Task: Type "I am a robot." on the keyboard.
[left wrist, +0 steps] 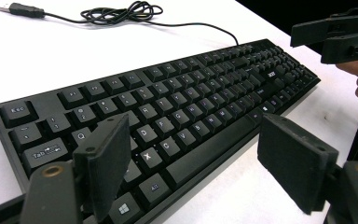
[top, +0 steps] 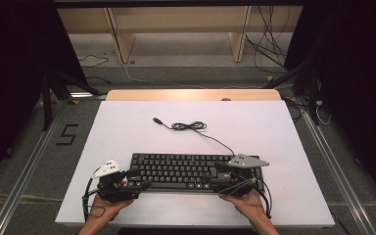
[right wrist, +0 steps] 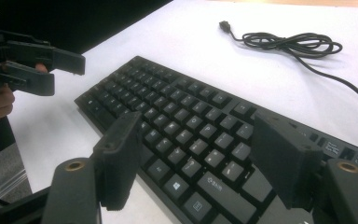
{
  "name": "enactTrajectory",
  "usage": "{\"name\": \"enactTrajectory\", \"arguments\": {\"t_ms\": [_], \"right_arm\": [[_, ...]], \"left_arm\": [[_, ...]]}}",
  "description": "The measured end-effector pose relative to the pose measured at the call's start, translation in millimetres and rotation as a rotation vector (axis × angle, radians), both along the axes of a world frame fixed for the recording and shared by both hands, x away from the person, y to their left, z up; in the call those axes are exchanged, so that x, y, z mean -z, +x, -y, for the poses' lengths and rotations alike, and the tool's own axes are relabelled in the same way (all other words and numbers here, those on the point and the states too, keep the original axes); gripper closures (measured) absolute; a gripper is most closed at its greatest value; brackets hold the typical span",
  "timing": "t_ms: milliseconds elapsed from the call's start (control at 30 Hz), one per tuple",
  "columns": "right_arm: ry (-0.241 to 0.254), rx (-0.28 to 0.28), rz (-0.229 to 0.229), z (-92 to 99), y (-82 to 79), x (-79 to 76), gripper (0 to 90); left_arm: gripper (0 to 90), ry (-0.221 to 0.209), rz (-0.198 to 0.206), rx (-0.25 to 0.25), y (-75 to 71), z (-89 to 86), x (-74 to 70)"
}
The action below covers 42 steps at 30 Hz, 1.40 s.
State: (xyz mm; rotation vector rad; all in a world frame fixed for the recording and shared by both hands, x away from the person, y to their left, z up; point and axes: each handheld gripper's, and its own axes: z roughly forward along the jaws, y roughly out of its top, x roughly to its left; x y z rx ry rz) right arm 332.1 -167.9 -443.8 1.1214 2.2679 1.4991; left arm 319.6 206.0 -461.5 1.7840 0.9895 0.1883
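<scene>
While both grippers are hovering at the two ends of the keyboard (top: 196,171), low in the centre of the high view, the work appears to be at the approach step: nothing is being held yet. The left gripper (left wrist: 191,158) is standing with its jaws wide apart over the lower-left keys in its own view, holding nothing. The right gripper (right wrist: 200,158) is likewise gaping wide over the bottom row near the keyboard's right end, empty. The keyboard is lying flat on the white table (top: 127,132), its cable (top: 191,126) coiling toward the upper middle. Next, I judge, each gripper is needing to lower and close on an edge evenly, so the board is lifting level.
</scene>
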Motion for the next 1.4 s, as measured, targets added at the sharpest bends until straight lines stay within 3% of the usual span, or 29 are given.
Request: {"name": "enactTrajectory", "arguments": {"t_ms": [433, 767, 1400], "right_arm": [[-0.005, 0.012, -0.010, -10.9, 14.0, -0.6, 41.2], [-0.047, 0.012, -0.033, -26.8, 25.5, 3.3, 51.3], [-0.078, -0.017, -0.057, -46.2, 37.9, 10.7, 70.8]], "left_arm": [[26.3, 0.006, -0.009, -0.017, 1.7, -3.3, 0.6], [30.8, 0.022, -0.028, -0.048, 4.1, -7.5, 2.3], [54.7, 0.076, -0.071, -0.101, 7.6, -16.4, 5.4]]}}
